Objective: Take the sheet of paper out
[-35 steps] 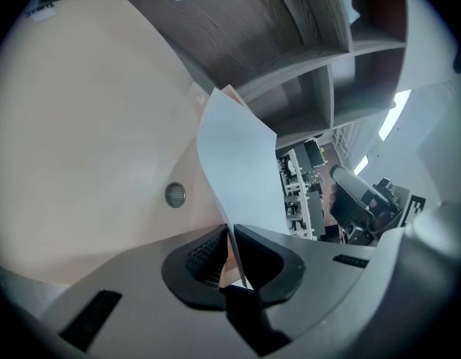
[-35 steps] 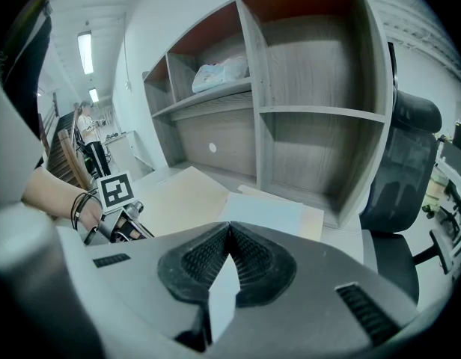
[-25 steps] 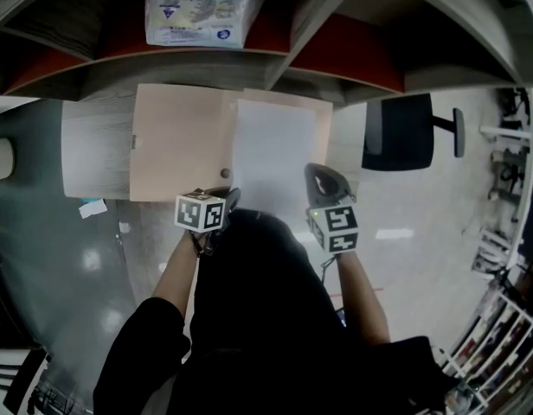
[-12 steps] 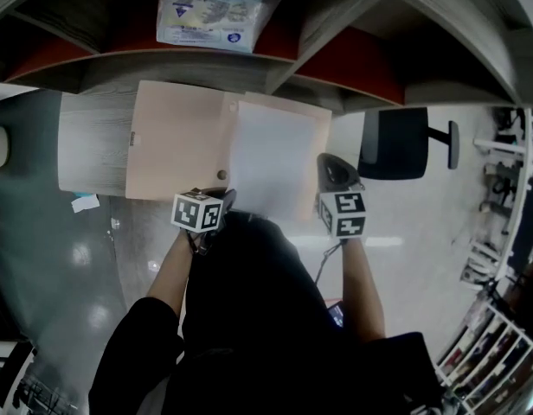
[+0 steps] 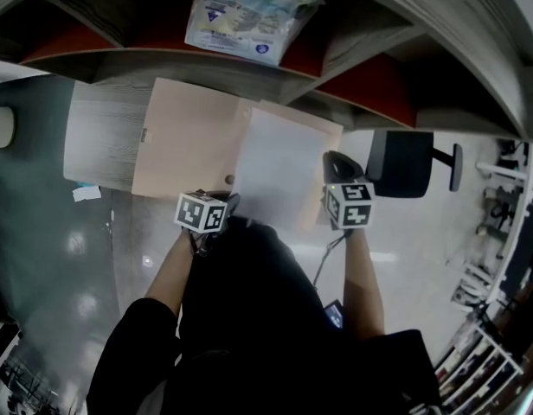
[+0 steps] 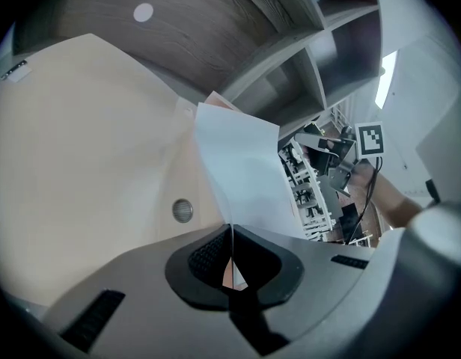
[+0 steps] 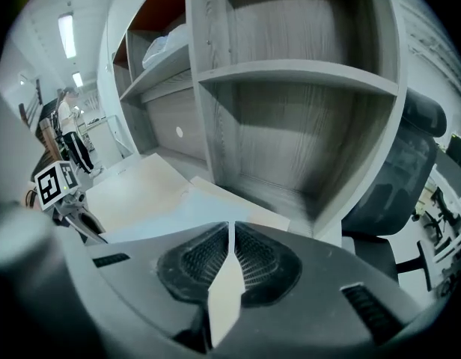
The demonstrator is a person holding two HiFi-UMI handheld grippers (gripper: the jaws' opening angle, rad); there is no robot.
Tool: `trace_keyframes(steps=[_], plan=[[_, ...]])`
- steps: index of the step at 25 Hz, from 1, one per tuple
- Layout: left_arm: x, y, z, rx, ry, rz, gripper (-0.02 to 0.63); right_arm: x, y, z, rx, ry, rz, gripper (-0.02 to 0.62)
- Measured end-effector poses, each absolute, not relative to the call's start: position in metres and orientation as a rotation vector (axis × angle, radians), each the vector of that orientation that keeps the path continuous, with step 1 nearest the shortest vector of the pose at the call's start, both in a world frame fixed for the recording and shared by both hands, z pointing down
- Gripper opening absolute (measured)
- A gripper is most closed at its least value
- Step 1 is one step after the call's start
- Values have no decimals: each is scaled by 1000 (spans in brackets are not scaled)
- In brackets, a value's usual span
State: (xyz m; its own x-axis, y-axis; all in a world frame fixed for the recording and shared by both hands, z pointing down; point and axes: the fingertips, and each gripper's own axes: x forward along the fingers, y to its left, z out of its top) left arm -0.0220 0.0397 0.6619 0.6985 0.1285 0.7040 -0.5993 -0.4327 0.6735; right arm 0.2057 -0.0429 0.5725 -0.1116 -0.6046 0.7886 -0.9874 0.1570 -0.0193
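The sheet of paper (image 5: pixel 279 175) is plain white and blank. It lies flat on the right half of an open peach-coloured folder (image 5: pixel 184 141), with a strip of folder showing past its far and right edges. The folder is spread wide. Its left half rests on the grey wood-grain bench (image 5: pixel 98 137), and a round snap button (image 5: pixel 229 180) sits near its fold at the near edge. The left gripper (image 5: pixel 228 197) is clamped on the folder's near edge beside the fold. The right gripper (image 5: pixel 332 161) is closed on a pale edge, apparently the sheet's near right corner.
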Motion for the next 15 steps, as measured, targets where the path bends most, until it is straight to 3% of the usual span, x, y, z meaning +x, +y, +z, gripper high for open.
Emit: trace_keyframes(steps=[5, 9, 15], plan=[[-22, 39, 663, 1836, -380, 860, 44, 211, -53, 580, 1513, -1818, 857, 26], [-21, 38, 664, 1830, -394, 852, 44, 212, -61, 585, 1464, -1837, 881, 127], [-21, 38, 663, 1825, -410, 843, 44, 211, -69, 592, 1435, -1859, 927, 140]])
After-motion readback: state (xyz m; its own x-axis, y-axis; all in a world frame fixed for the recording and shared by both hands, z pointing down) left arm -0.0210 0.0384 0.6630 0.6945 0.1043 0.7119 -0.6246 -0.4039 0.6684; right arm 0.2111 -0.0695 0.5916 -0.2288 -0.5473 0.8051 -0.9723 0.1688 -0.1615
